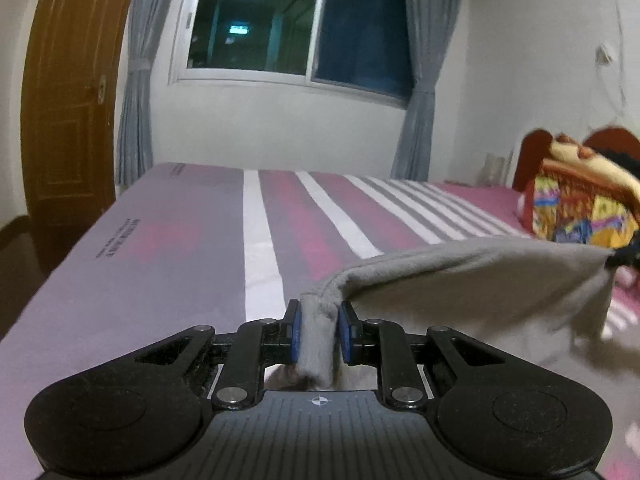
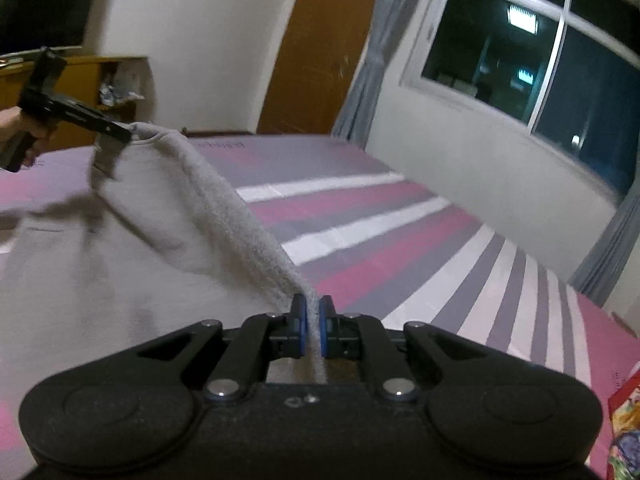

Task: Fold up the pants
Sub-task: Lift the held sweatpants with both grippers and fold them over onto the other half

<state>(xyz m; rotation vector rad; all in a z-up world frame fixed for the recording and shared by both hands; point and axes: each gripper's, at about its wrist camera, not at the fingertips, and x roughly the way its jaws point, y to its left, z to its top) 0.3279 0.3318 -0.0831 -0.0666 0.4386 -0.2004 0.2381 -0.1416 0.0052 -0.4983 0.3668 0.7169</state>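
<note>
striped bed (image 1: 200,240) under a dark window (image 1: 296,28).

Your right gripper (image 1: 624,258) shows only as a dark blur at the left wrist view's edge. The pants (image 2: 120,240) run out of frame, their legs unseen. The hand (image 2: 16,128) on your left gripper (image 2: 120,133) is cut off.

You have a bed (image 1: 180,240) with a pink, grey and white striped sheet; beyond it a dark window (image 1: 296,28), grey-blue curtains (image 1: 424,92), brown door (image 1: 68,100). Colourful folded blanket (image 1: 580,204) by the headboard (image 1: 536,156).
</note>
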